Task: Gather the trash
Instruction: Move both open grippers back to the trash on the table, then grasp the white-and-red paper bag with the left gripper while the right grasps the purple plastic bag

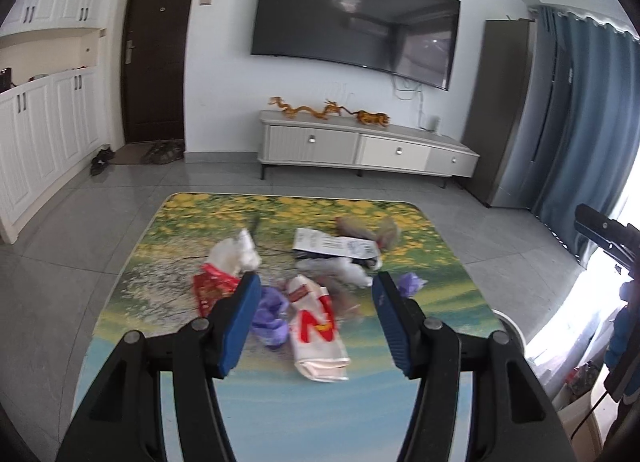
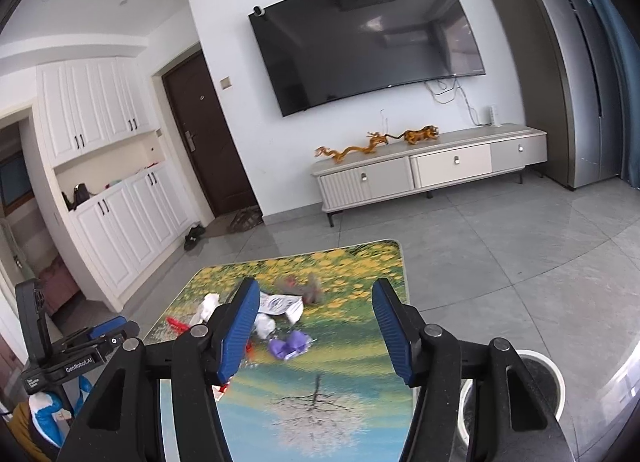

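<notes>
Blue-padded jaws of the left gripper (image 1: 315, 286) stand spread and empty, low over the table (image 1: 280, 414); the right gripper (image 2: 316, 294) is likewise spread, holding nothing. Trash lies scattered mid-table: white wrapper with red and yellow print (image 1: 316, 330) between the left jaws' line, crumpled purple plastic (image 1: 270, 318) just beside it, red packet (image 1: 212, 288), white tissue wad (image 1: 236, 254), printed paper slip (image 1: 334, 244), brownish scraps (image 1: 368, 228) farther back. All looks light, soft, crushable; film probably slick, so pinch at a raised crease or bunched fold. Tabletop glossy, landscape print, pieces may slide. White bin (image 2: 516, 390) on the floor just beside the table's right edge. Living room: grey tile, wall TV (image 2: 368, 42), low cabinet (image 2: 428, 170), dark door.
</notes>
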A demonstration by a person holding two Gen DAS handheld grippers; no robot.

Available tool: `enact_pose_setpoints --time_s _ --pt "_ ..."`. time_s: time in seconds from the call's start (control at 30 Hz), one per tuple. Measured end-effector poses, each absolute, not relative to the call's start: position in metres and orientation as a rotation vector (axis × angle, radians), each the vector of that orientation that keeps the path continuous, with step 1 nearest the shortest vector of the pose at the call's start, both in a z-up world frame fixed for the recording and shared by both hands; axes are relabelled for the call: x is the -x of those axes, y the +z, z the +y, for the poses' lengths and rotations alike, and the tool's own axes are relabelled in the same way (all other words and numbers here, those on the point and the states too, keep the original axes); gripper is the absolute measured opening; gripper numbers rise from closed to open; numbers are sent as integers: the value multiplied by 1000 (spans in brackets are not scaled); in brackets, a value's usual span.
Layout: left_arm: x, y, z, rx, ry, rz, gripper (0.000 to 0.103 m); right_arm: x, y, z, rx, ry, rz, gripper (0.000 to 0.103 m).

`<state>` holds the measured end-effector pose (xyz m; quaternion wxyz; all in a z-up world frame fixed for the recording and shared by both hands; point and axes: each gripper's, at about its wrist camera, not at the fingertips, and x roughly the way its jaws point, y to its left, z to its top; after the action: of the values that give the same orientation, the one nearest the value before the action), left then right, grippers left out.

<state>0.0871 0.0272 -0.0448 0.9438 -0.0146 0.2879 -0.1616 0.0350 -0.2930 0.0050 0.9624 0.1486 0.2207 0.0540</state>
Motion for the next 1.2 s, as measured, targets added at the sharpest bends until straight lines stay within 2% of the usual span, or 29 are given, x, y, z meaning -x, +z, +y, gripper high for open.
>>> enact_pose_setpoints --time_s 0.2,0.53,0.97,1.2 --pt "-97 -61 61 57 -270 602 58 -52 -6 -275 -287 130 481 56" --pt "-117 -100 71 78 -264 699 61 -82 -31 -263 -289 146 538 58" --pt "-140 -166 38 269 -425 983 61 -137 -96 -241 -276 224 700 58" --pt "-156 -172 25 309 -414 1027 60 -168 -131 -237 -303 265 782 59"
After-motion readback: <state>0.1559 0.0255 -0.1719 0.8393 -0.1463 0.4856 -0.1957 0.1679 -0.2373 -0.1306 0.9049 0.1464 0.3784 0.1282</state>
